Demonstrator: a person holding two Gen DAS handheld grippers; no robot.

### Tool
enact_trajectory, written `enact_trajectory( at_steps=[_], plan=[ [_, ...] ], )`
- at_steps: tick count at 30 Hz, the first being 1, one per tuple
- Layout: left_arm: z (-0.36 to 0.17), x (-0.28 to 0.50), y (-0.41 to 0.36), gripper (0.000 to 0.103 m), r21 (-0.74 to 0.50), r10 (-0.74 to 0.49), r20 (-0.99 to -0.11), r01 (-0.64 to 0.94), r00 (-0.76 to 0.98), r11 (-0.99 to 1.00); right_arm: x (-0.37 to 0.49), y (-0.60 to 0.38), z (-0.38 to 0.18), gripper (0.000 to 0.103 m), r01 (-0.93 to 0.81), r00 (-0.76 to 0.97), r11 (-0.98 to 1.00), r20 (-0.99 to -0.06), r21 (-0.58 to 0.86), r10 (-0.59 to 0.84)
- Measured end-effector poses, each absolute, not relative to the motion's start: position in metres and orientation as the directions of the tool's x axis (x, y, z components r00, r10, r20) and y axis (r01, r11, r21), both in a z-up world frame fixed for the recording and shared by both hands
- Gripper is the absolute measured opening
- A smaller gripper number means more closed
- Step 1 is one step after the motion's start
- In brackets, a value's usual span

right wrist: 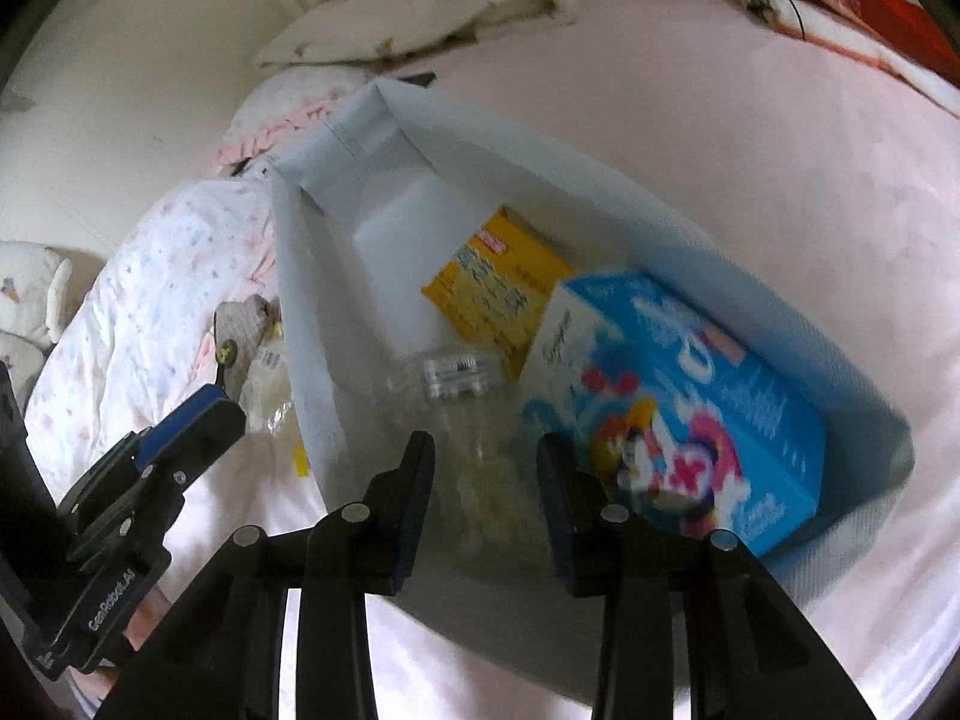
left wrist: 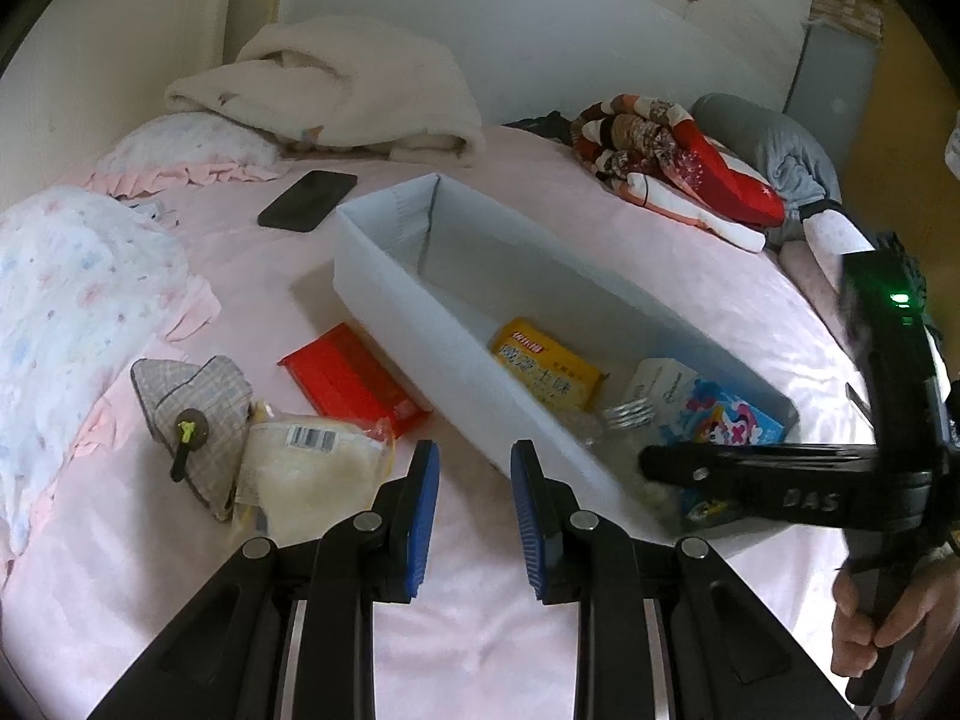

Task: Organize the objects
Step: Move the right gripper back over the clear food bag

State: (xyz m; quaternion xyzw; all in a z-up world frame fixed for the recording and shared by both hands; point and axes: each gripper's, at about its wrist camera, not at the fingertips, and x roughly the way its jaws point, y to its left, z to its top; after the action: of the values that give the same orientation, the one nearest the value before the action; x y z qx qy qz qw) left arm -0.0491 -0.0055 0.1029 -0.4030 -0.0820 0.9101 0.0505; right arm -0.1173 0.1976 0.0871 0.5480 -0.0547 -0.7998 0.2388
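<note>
Left wrist view showed the left gripper (left wrist: pixel 474 516) hovering above the pink bedsheet (left wrist: pixel 480 630), its blue-padded fingers spread apart with nothing between them. Ahead of it lay a long white storage box (left wrist: pixel 420 312) set diagonally on the bed. Inside the box, toward its near end, sat a yellow packet (left wrist: pixel 549 369), a blue cartoon carton (left wrist: pixel 729 420) and a clear plastic bag (left wrist: pixel 600 426) with a silvery clip. Outside the box, on its left, lay a red packet (left wrist: pixel 351 381), a pale bag with a barcode (left wrist: pixel 312 474) and a checked cloth pouch (left wrist: pixel 192 414), with the barcode bag touching the pouch. A black phone (left wrist: pixel 309 200) rested farther back, near a folded cream blanket (left wrist: pixel 336 96). The right gripper (left wrist: pixel 651 463) reached over the near end of the box from the right, held by a hand (left wrist: pixel 882 618). Right wrist view placed the right gripper (right wrist: pixel 486 474) over the box's near end, fingers parted and empty, with the clear plastic bag (right wrist: pixel 474 414) directly below the gap, though touching or not could not be told. The blue cartoon carton (right wrist: pixel 708 396) lay just beside it, the yellow packet (right wrist: pixel 498 282) behind.
</note>
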Motion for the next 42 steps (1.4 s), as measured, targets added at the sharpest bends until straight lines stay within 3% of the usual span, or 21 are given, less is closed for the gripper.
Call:
enact_trajectory(
  at_steps=[5,9,14,22,25,29,31,32,35,36,37,39,42],
  plan=[
    [0.096,-0.050,-0.018,0.024,-0.197,0.136,-0.763,0.028,-0.632,-0.980,-0.096,0.204,0.121,0.032,0.330,-0.479,-0.912,-0.789,0.244,-0.384],
    [0.093,-0.048,-0.030,0.024,-0.202,0.117,-0.776,0.068,-0.619,-0.977,-0.076,0.205,0.152,0.033,0.396,-0.559,-0.874,-0.682,0.281,-0.472],
    [0.095,-0.044,-0.041,0.024,-0.177,0.071,-0.787,0.115,-0.612,-0.977,-0.056,0.190,0.161,0.051,0.498,-0.538,-0.802,-0.608,0.329,-0.583],
    [0.094,-0.040,-0.054,0.024,-0.075,-0.043,-0.812,0.176,-0.582,-0.981,-0.017,0.128,0.105,0.051,0.684,-0.405,-0.693,-0.671,0.228,-0.621],
    [0.087,-0.030,-0.063,0.024,-0.040,-0.103,-0.825,0.240,-0.556,-0.970,-0.008,0.115,0.072,0.051,0.728,-0.415,-0.677,-0.719,0.106,-0.558],
    [0.069,-0.014,-0.076,0.024,-0.084,-0.111,-0.846,0.336,-0.521,-0.938,-0.017,0.117,0.020,0.051,0.706,-0.470,-0.708,-0.766,-0.027,-0.439],
    [0.052,-0.005,-0.080,0.024,-0.088,-0.115,-0.862,0.370,-0.495,-0.925,-0.029,0.125,0.013,0.054,0.702,-0.417,-0.709,-0.770,0.065,-0.484],
    [0.042,-0.001,-0.081,0.024,-0.078,-0.121,-0.872,0.378,-0.475,-0.922,-0.037,0.130,0.010,0.061,0.693,-0.376,-0.708,-0.771,0.134,-0.514],
    [0.005,-0.002,-0.077,0.026,-0.003,-0.162,-0.888,0.358,-0.430,-0.934,-0.040,0.136,0.005,0.061,0.689,-0.350,-0.700,-0.759,0.188,-0.549],
    [0.005,0.005,-0.069,0.035,0.041,-0.229,-0.820,0.345,-0.525,-0.938,-0.040,0.136,0.004,0.061,0.690,-0.353,-0.700,-0.758,0.186,-0.549],
    [0.000,0.009,-0.063,0.052,0.089,-0.288,-0.779,0.356,-0.557,-0.930,-0.038,0.135,0.004,0.061,0.691,-0.360,-0.702,-0.761,0.171,-0.540],
    [-0.004,0.008,-0.061,0.061,0.146,-0.364,-0.755,0.401,-0.545,-0.904,-0.032,0.133,0.008,0.061,0.694,-0.378,-0.708,-0.768,0.135,-0.517],
    [-0.004,0.012,-0.077,0.072,0.064,-0.329,-0.773,0.449,-0.543,-0.891,-0.024,0.130,0.016,0.061,0.696,-0.410,-0.714,-0.778,0.070,-0.476]
  ],
)
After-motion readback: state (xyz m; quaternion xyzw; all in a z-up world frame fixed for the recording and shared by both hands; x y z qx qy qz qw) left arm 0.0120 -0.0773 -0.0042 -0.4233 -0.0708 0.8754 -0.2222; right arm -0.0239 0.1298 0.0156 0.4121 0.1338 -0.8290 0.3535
